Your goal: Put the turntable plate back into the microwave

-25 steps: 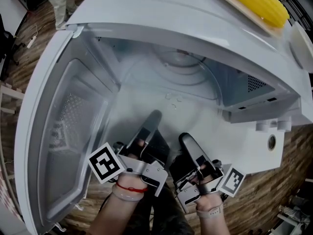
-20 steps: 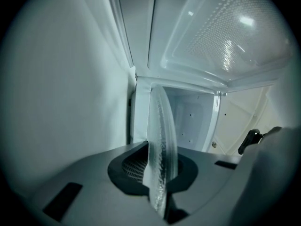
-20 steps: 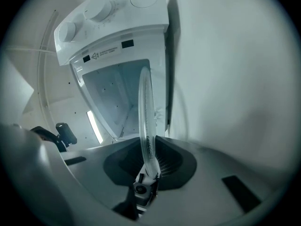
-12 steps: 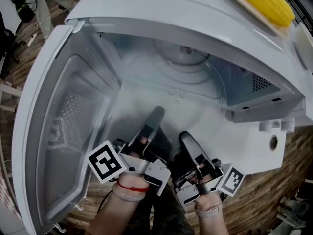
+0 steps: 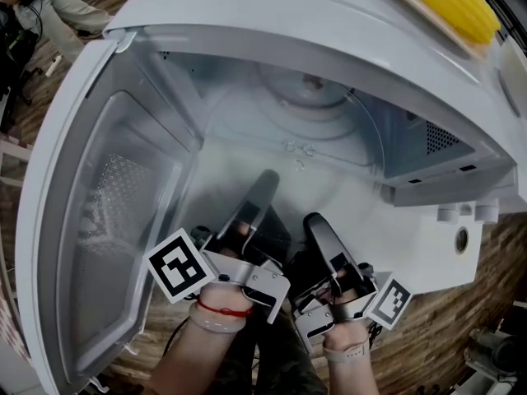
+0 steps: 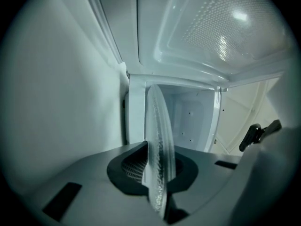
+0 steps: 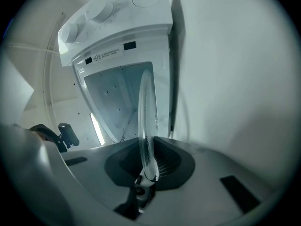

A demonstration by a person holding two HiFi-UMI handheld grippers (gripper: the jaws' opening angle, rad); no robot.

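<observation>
The left tongs and right tongs are each clamped on the near rim of the clear glass plate. They hold it side by side at the mouth of the microwave, whose door is swung open leftward.

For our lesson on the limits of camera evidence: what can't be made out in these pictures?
- Head view: whether the turntable plate rests on anything; its clear glass blends into the white behind.
- Head view: the yellow thing atop the microwave, cut off by the top edge.
- Right gripper view: the label print, too small.
</observation>
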